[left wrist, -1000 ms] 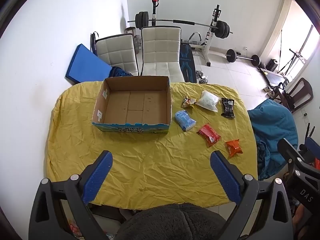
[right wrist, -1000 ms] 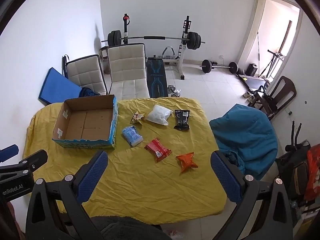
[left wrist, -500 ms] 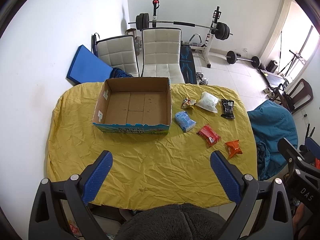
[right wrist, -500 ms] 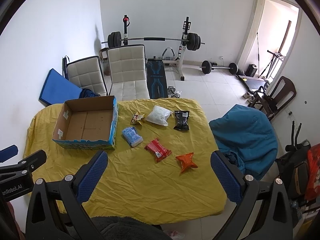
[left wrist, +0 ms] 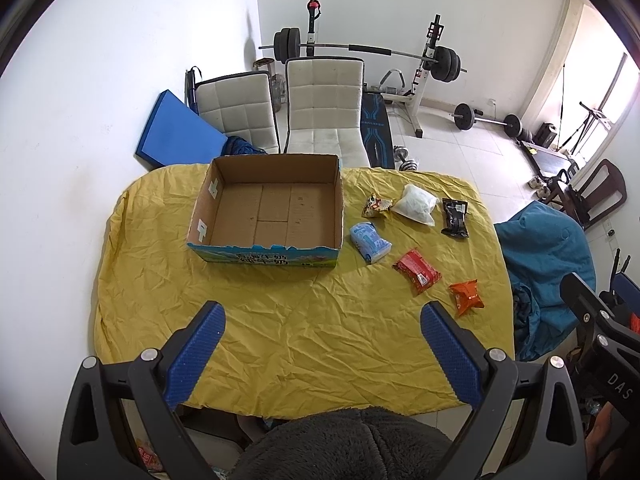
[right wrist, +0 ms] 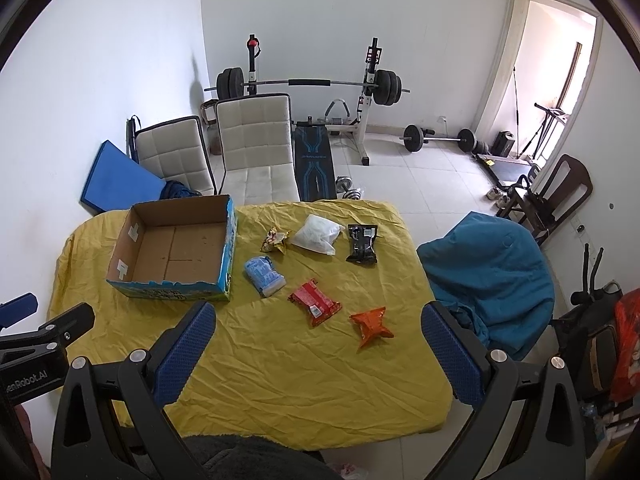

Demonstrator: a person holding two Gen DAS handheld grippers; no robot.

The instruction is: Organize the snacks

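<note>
An empty cardboard box stands on the yellow-covered table. To its right lie several snack packets: a light blue one, a red one, an orange one, a white bag, a black packet and a small colourful one. My left gripper and right gripper hover open above the table's near edge, holding nothing.
Two white chairs stand behind the table, with a blue mat and a weight bench beyond. A teal-covered seat sits close to the table's right side. A dark fuzzy sleeve shows below the grippers.
Both views have drifted very slightly; the table and snacks sit a touch lower in frame. Nothing on the table has moved, and both grippers stay open.
</note>
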